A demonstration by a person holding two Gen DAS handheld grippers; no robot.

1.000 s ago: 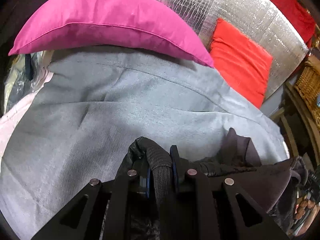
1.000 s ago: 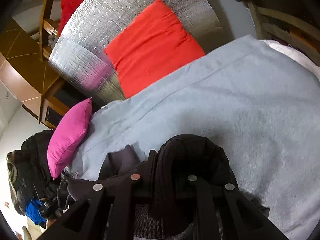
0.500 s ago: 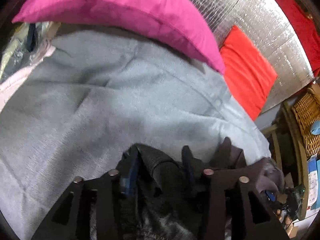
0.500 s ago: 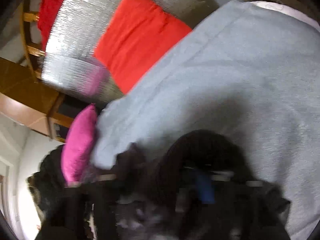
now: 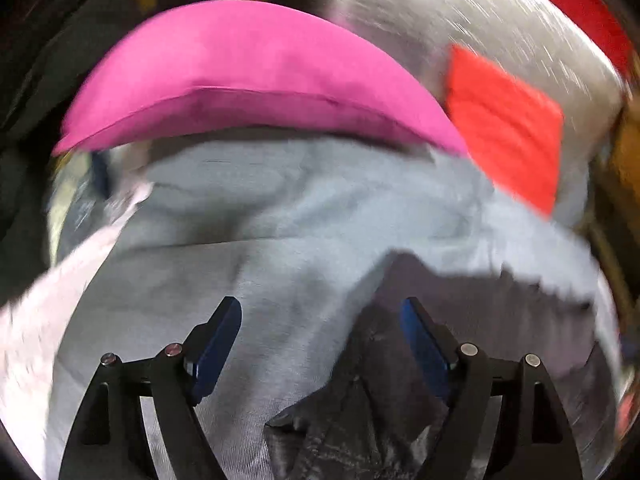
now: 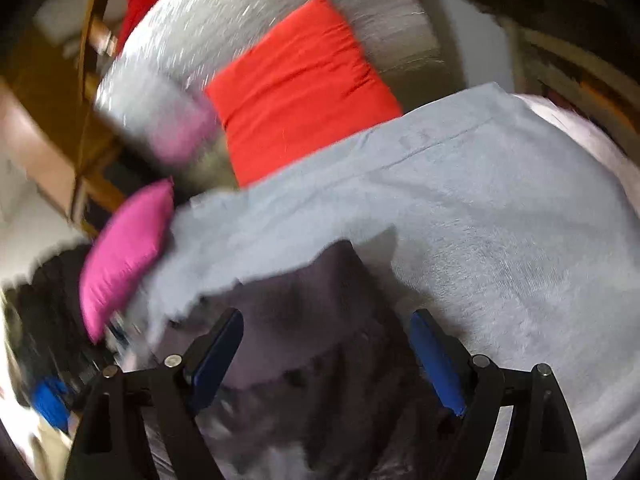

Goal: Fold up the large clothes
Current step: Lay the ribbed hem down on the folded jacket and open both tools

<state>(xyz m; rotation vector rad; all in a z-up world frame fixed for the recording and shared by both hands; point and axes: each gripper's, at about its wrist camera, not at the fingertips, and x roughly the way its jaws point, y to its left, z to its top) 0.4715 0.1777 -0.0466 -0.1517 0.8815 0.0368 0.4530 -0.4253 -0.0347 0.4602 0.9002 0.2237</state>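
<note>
Below right gripper (image 6: pixel 322 332): dark garment (image 6: pixel 316 300).

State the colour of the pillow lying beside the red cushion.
Bright magenta pink pillow; it shows best in the left wrist view.

Matt dark knit garment (image 6: pixel 320 312) on a soft grey cloth blanket (image 6: pixel 500 216); crinkled, shiny silver foil (image 6: pixel 240 24) behind cloth cushions (image 6: pixel 296 84).
</note>
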